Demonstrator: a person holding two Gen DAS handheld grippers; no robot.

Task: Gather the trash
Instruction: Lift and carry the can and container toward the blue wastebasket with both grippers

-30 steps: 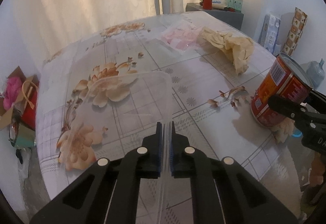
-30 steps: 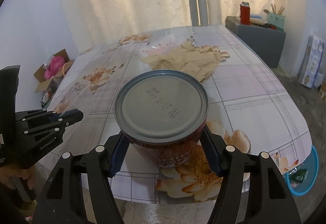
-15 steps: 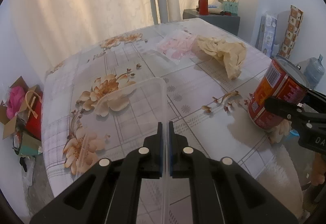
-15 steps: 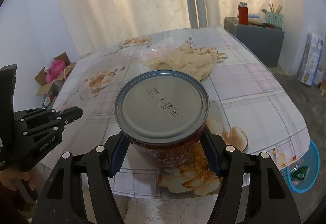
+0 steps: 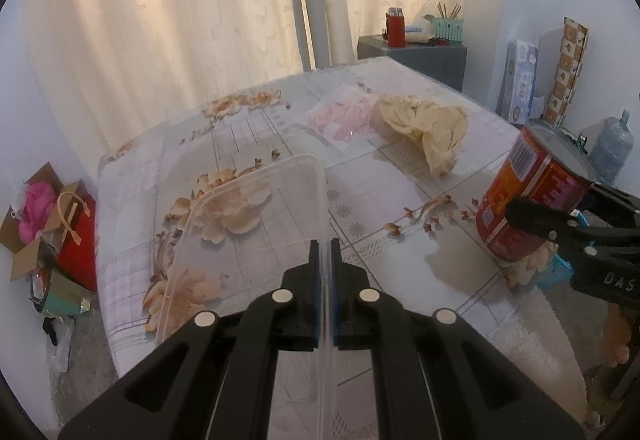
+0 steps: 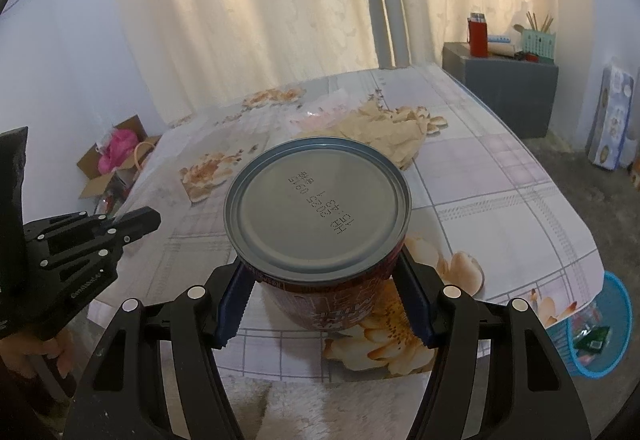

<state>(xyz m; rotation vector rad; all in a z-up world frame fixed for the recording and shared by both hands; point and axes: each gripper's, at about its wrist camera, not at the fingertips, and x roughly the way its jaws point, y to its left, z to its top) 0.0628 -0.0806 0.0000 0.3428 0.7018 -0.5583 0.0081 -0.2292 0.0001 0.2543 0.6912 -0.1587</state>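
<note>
- left gripper [image 5: 325, 260] clamped on rim of clear flat plastic lid [image 5: 256, 236], held above floral table [image 5: 400, 280] near its front edge.
- right gripper [image 6: 320, 292] clamped on red round tin can [image 6: 320, 215], over table's near corner.
- only r view shows blue mesh basket [image 6: 600, 324], on floor beside that corner.

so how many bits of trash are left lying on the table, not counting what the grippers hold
2: a crumpled tan paper at the far right of the table, and a clear pinkish plastic bag touching its left side. More could be hidden.
</note>
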